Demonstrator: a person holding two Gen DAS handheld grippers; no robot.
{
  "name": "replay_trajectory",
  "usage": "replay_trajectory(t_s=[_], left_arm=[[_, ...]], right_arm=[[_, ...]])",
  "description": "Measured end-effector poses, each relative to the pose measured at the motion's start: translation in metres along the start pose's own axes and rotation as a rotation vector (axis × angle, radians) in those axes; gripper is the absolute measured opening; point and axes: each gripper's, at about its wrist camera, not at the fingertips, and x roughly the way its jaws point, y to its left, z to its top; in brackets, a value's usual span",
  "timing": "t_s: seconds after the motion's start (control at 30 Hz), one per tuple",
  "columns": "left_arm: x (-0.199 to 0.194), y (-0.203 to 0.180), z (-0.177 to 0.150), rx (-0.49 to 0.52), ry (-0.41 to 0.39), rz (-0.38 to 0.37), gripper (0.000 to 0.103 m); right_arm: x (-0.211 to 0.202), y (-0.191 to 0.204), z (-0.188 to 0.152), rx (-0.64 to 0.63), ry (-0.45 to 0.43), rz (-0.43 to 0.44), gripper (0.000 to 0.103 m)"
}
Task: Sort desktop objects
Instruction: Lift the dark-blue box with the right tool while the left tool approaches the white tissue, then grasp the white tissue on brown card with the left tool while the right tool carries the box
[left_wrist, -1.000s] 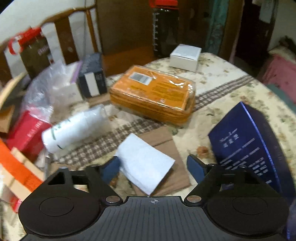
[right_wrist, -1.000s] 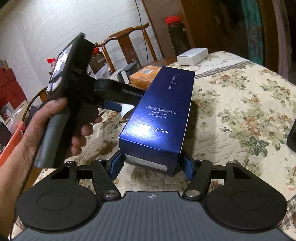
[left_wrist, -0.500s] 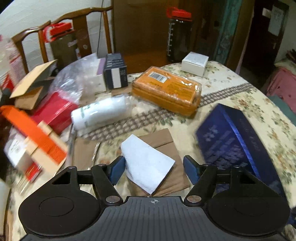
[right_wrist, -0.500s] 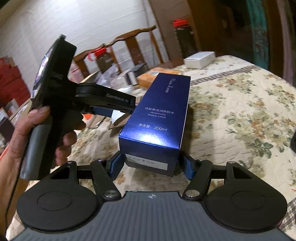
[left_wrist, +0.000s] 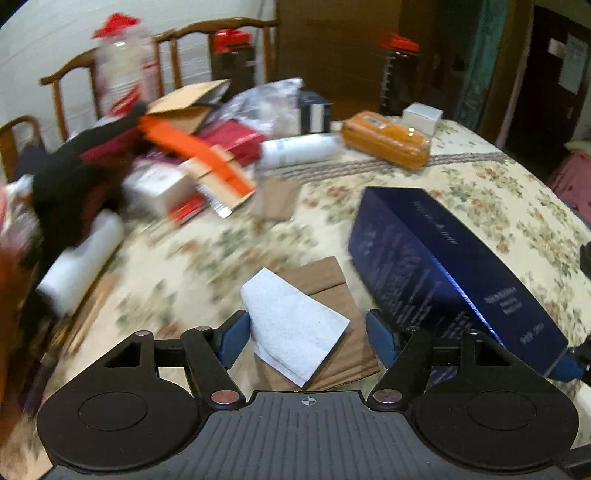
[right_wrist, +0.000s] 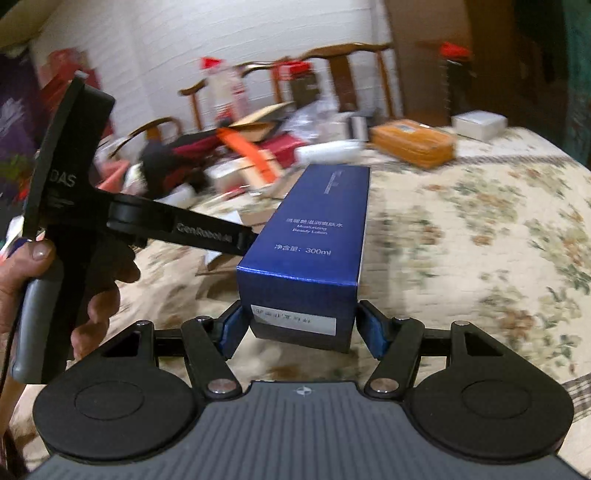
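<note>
The right claw (right_wrist: 299, 328) grips the near end of one long, glossy dark-blue lotion box (right_wrist: 314, 243), silver-lettered "300ml" with a white label on its end flap; the box stretches forward from the blue pads over the floral tablecloth (right_wrist: 480, 229). The left claw (left_wrist: 308, 332) stands wide and holds nothing; between its pads lie one folded white tissue (left_wrist: 295, 325) and one brown paper piece (left_wrist: 332, 280) beneath it. The same blue box (left_wrist: 443, 266) lies just right of it. Far ahead sit one orange packet (left_wrist: 386, 138) and one white box (left_wrist: 423, 117).
</note>
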Motion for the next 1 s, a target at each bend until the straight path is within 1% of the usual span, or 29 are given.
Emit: replay_trajectory(t_s=[0.13,0.23,0.3,0.5,0.67,0.77,0.93,1.0], left_arm=[[-0.019,0.022,-0.025,-0.025,-0.006,0.019,0.071],[-0.029,0.043,-0.041,-0.061,-0.003,0.006,0.071],[-0.036,0.055,-0.052,-0.078,-0.005,0.002,0.071],[-0.065,0.076,-0.076,-0.071,-0.048,0.018,0.071],[-0.088,0.085,-0.085,-0.090,-0.094,0.018,0.071],[-0.098,0.086,-0.087,-0.085,-0.114,0.030,0.071],[-0.115,0.080,-0.081,-0.045,-0.161,0.078,0.071],[-0.120,0.077,-0.078,-0.029,-0.179,0.085,0.071]], right_arm=[[-0.003,0.035,-0.010,-0.047,0.034,0.023,0.069],[-0.006,0.056,-0.018,-0.067,0.068,0.051,0.068],[-0.011,0.070,-0.024,-0.089,0.064,0.055,0.068],[-0.020,0.108,-0.032,-0.146,0.048,0.045,0.068],[-0.028,0.125,-0.033,-0.181,0.055,0.079,0.068],[-0.035,0.131,-0.032,-0.187,0.039,0.089,0.068],[-0.048,0.133,-0.028,-0.180,0.001,0.115,0.068],[-0.053,0.132,-0.026,-0.177,-0.014,0.121,0.068]])
